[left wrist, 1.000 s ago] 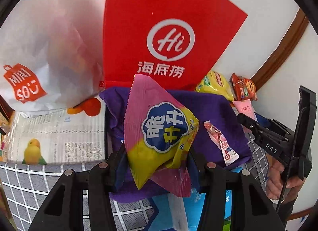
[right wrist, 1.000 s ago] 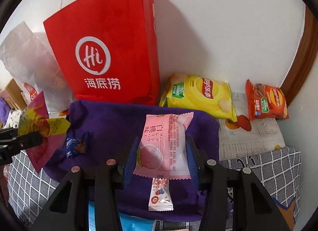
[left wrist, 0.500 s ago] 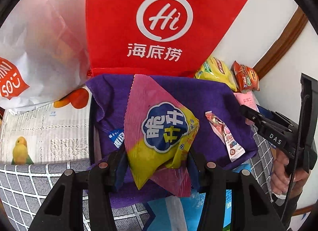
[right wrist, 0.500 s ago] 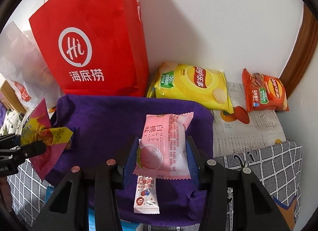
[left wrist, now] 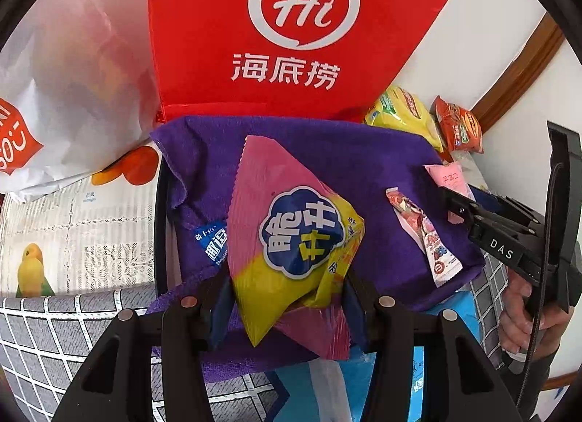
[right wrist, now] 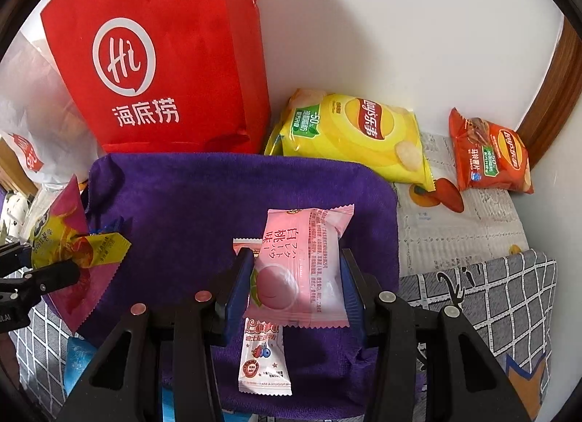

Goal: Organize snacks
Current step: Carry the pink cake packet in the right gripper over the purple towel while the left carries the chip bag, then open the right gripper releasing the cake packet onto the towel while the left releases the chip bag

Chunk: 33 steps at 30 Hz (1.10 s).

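Left hand-held gripper [left wrist: 287, 298] clamping pink-yellow snack bag [left wrist: 291, 236], right hand-held gripper [right wrist: 296, 285] clamping pink peach packet [right wrist: 302, 262]

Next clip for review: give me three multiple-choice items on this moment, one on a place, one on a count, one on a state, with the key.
1. Where does the red bag stand?
A. behind the purple cloth
B. on the checked cover
C. right of the orange chip bag

2. How many chip bags lie by the wall?
A. one
B. two
C. four

3. What is between the right gripper's fingers?
A. nothing
B. the yellow chip bag
C. a pink packet

Key: 1 A, the bag rises at the cloth's far edge. 2 B, one yellow chip bag and one orange chip bag. 3 C, both blue pads press the packet's sides.
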{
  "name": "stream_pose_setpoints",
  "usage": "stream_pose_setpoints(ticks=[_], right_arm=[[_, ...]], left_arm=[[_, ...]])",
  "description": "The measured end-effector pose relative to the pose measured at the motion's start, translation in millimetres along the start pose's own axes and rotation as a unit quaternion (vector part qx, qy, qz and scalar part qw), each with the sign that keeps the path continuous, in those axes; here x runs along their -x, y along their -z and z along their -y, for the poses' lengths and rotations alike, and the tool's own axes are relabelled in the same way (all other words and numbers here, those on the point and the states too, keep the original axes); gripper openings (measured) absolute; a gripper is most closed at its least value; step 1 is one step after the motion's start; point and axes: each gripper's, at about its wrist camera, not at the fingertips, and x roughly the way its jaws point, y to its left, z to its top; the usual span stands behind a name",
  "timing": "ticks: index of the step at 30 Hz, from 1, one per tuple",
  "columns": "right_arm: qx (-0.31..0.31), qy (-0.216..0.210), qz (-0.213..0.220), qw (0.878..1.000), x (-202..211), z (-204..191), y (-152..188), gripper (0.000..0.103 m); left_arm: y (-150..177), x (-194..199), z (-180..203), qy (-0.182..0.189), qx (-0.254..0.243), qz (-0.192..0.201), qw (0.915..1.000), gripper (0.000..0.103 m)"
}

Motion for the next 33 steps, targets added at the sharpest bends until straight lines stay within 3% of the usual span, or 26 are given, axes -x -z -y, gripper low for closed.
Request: stream_pose_setpoints(ticks=[28, 33], right_arm=[[0.021, 0.007, -0.019, 1.000, -13, -9, 4, 0.047], [0.014, 0.001, -0.011, 1.000, -5, -8, 2, 0.054]], left_arm=[[-1, -12, 5, -0.005, -0.009, -0.013, 0.9999, 0.050], [-1, -9, 6, -0.008, -0.010, -0.014, 0.9998, 0.056]])
